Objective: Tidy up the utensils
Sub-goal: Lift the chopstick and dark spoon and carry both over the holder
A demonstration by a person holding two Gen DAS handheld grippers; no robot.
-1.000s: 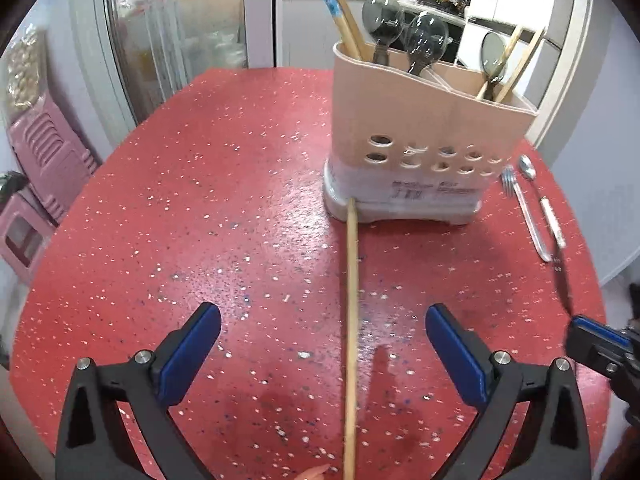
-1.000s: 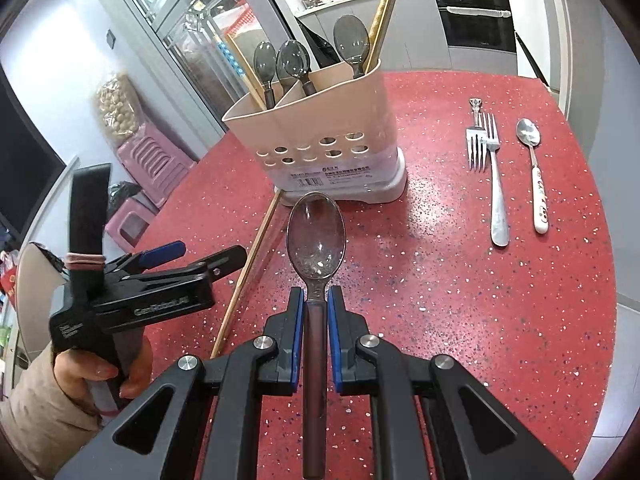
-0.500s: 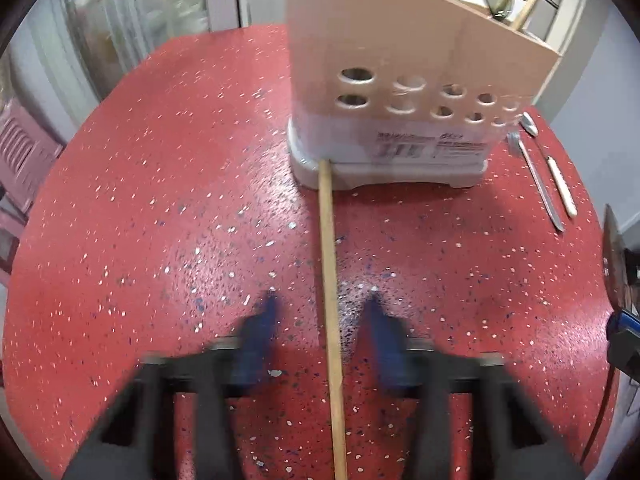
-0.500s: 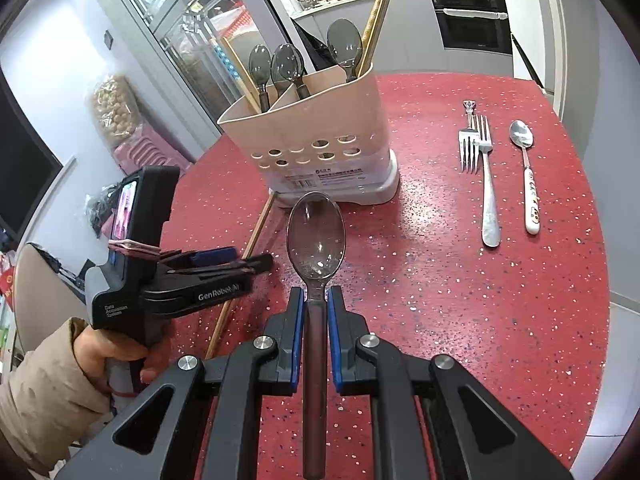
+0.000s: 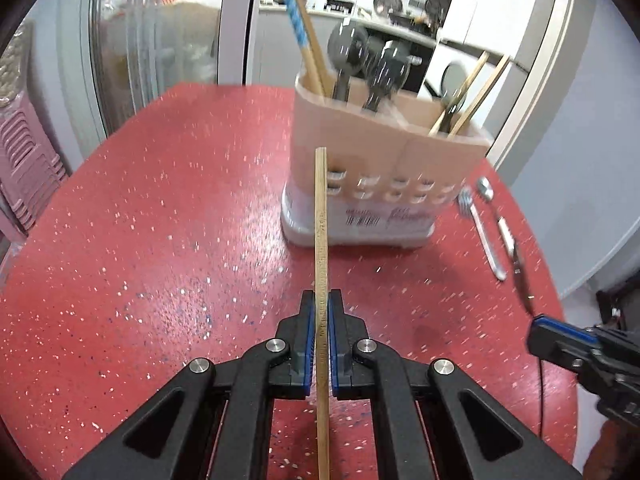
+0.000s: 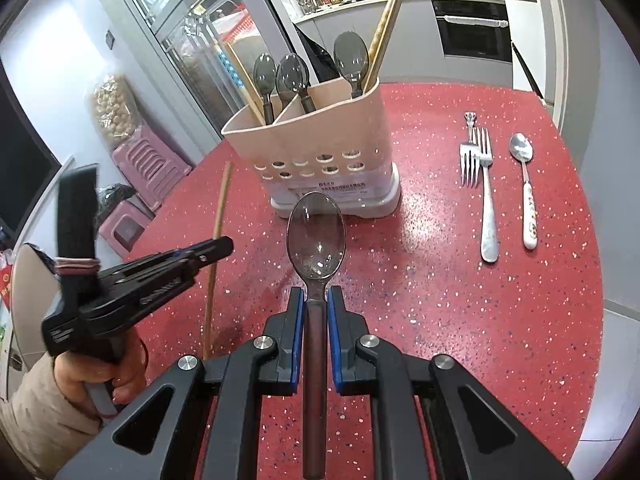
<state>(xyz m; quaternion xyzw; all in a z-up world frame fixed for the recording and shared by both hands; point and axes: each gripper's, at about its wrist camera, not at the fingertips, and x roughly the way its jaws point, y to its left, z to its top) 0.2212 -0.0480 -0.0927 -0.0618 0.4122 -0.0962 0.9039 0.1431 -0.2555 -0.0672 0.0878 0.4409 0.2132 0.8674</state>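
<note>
Chopstick (image 5: pixel 321 240) was the left tool's (image 5: pixel 321 312) catch: the blue pads were pressed together on the thin wooden stick, which ran straight out ahead between them, its far tip showing in front of the utensil holder (image 5: pixel 384 168). In the right wrist view the same stick (image 6: pixel 218 240) stood at a slant, upper end near the holder's left corner, lower end down by the person's hand (image 6: pixel 100 376) that gripped the tool's handle.

The right tool (image 6: pixel 316 308) was clamped on the dark handle of a translucent grey spoon (image 6: pixel 316 236), bowl pointing forward toward the holder's base (whether the bowl touched the desk could not be told).

The beige holder (image 6: pixel 316 136) stood upright on the red speckled desk (image 6: pixel 440 320), divided into compartments. Grey spoons (image 6: pixel 288 76) and wooden chopsticks (image 6: pixel 384 28) already stood in it.

To the right of the holder, well apart from it, lay two metal forks (image 6: pixel 486 184) side by side, with a white-handled spoon (image 6: pixel 526 192) just beside them, all flat on the desk.
</note>
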